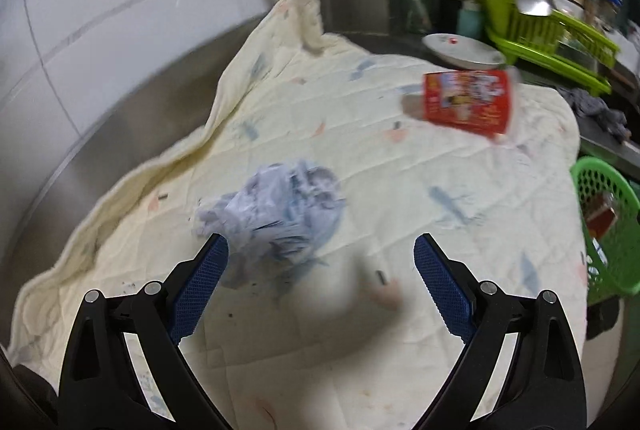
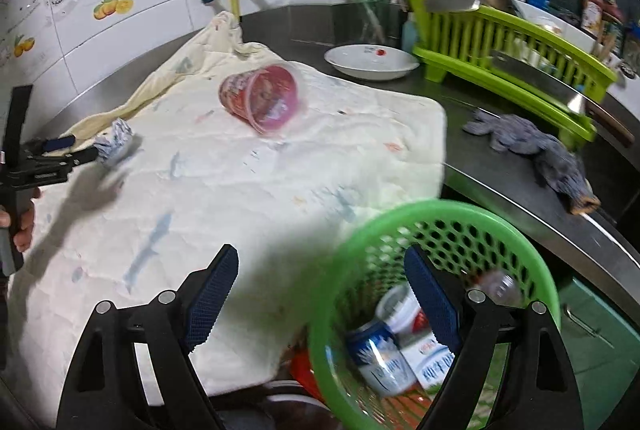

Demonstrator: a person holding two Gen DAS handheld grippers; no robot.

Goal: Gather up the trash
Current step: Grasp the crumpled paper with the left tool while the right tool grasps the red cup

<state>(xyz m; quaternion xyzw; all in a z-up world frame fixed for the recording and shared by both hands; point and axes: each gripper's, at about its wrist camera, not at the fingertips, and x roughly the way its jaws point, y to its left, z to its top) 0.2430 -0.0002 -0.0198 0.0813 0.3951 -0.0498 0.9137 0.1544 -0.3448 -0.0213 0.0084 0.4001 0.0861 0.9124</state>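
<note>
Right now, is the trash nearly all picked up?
Partly. The green basket already holds a can and cartons. Both tools are open and hold nothing; the left tool is near the crumpled paper. That paper and the tipped red cup are left on the cloth.

Open left gripper (image 1: 320, 250), crumpled paper (image 1: 276, 206), red cup (image 1: 468, 104)

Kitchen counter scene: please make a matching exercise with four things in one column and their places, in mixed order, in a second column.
Things:
1. crumpled paper
2. red cup
3. drink can
4. white dish

Places:
A. inside the green basket
B. lying on its side on the cloth
C. on bare steel beside the dish rack
D. just ahead of the left tool

Pairs: 1-D, 2-B, 3-A, 4-C
</note>
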